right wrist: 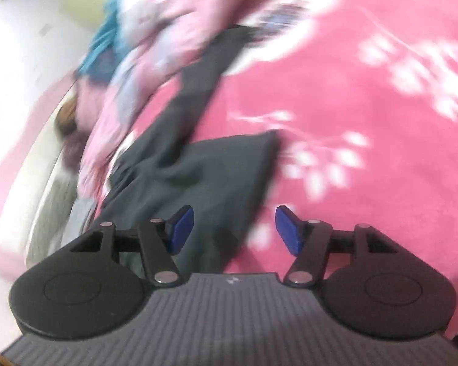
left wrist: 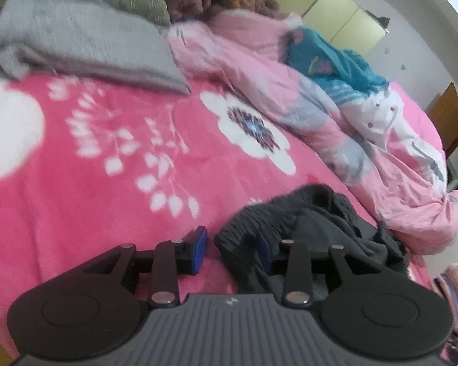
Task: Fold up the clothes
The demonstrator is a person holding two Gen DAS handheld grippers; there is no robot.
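Both sets of jaws stand open, gripping nothing: left gripper [left wrist: 232, 251] beside the dark garment [left wrist: 314, 228], right gripper [right wrist: 233, 228] straddling its edge; bunched cloth risks a crooked fold.

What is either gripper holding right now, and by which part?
Nothing. The left gripper stands open around a bunched edge of the dark garment without pinching it; the right gripper is open above the same garment.

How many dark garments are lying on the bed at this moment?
1. The dark garment lies crumpled on the pink blanket by the left gripper, beside the quilt. Others may be hidden under bedding.
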